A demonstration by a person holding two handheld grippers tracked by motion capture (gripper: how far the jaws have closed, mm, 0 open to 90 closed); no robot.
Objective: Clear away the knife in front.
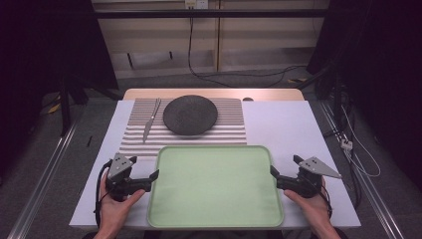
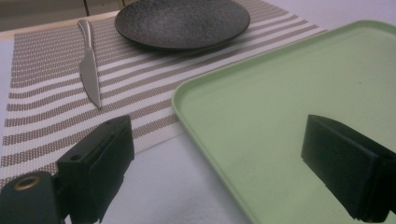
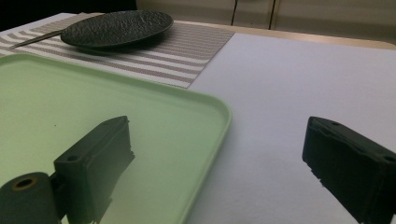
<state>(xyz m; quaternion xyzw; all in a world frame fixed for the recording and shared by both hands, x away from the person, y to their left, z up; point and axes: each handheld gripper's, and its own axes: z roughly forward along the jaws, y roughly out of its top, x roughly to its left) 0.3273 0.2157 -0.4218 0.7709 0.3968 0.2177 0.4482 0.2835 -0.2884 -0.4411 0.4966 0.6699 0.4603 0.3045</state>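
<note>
A pale green tray (image 1: 215, 217) lies empty at the front middle of the white table. My left gripper (image 1: 152, 179) is at the tray's left edge, open. In the left gripper view the tray's rim (image 2: 187, 116) runs between the jaws of the left gripper (image 2: 217, 135), one jaw over the table and one over the tray. My right gripper (image 1: 275, 178) stands open at the tray's right edge. In the right gripper view its left jaw hangs over the tray (image 3: 219, 109) and its right jaw over bare table, with the right gripper (image 3: 215, 126) pressing on nothing.
Behind the tray lies a striped placemat (image 1: 229, 130) with a dark round plate (image 1: 190, 114) on it. A knife (image 1: 148, 128) rests on the mat left of the plate. Floor cables run behind and to the right of the table.
</note>
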